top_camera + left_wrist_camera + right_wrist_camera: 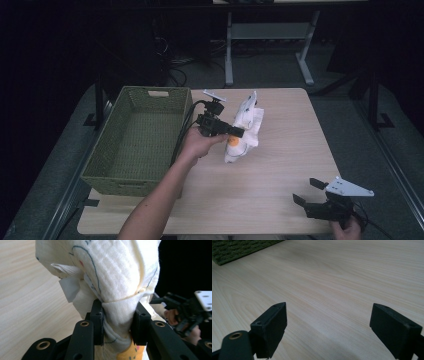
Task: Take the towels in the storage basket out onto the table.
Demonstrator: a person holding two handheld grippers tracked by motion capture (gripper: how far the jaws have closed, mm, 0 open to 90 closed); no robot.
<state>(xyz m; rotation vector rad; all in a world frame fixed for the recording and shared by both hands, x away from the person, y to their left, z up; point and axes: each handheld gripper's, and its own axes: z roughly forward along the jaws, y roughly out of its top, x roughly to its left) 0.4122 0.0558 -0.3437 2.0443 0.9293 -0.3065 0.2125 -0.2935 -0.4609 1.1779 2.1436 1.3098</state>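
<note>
The left gripper (239, 133) is clamped on the cloth (243, 127), which lies mid-table just right of the basket (117, 165), so grasping looks done and moving it into the basket remains, while the right gripper (306, 191) waits open near the table's near right corner.

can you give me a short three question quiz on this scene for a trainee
1. True or false: the left tongs are shut on the cream printed cloth.
2. Which stands on the pale wooden table beside the left forearm? A: green woven basket B: metal pot C: glass jar
3. How do the jaws of the right tongs stand, and what is between them?

Key
1. True
2. A
3. Wide open, with nothing between them, just bare tabletop beyond.
</note>
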